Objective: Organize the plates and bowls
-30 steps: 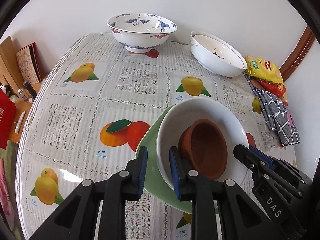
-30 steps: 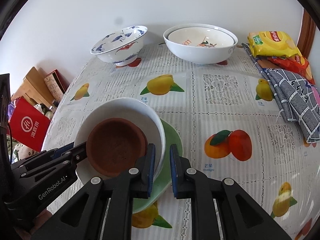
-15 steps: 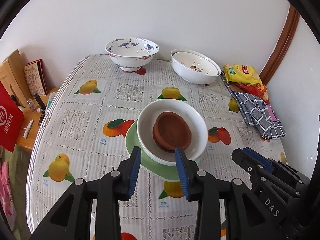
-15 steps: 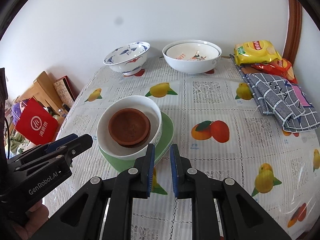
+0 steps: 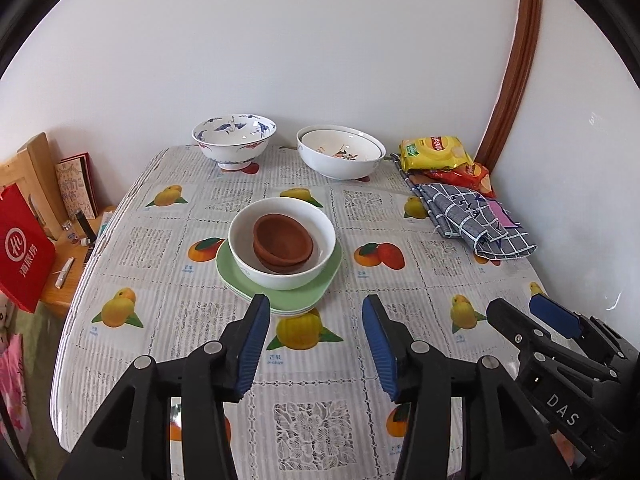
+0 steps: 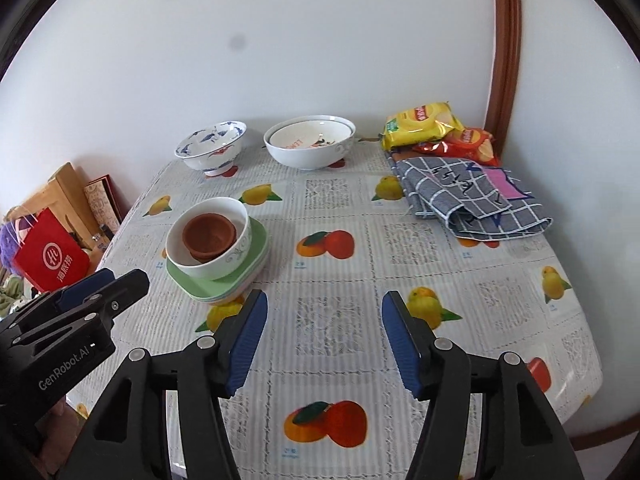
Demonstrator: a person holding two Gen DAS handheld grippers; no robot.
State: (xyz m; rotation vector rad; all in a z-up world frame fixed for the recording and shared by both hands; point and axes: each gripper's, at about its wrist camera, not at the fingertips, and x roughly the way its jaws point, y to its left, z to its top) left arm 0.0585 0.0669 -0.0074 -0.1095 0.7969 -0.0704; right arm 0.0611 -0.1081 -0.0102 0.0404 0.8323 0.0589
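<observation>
two brown bowls [image 5: 283, 242] sit nested in a white bowl [image 5: 282, 249] on green plates [image 5: 280, 284] mid-table; left gripper [image 5: 316, 344] and right gripper [image 6: 323, 344], jaws just opening, hold nothing.

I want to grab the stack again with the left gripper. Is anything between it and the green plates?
Nothing visible: only bare tablecloth lies between the open left gripper and the green plates.
</observation>
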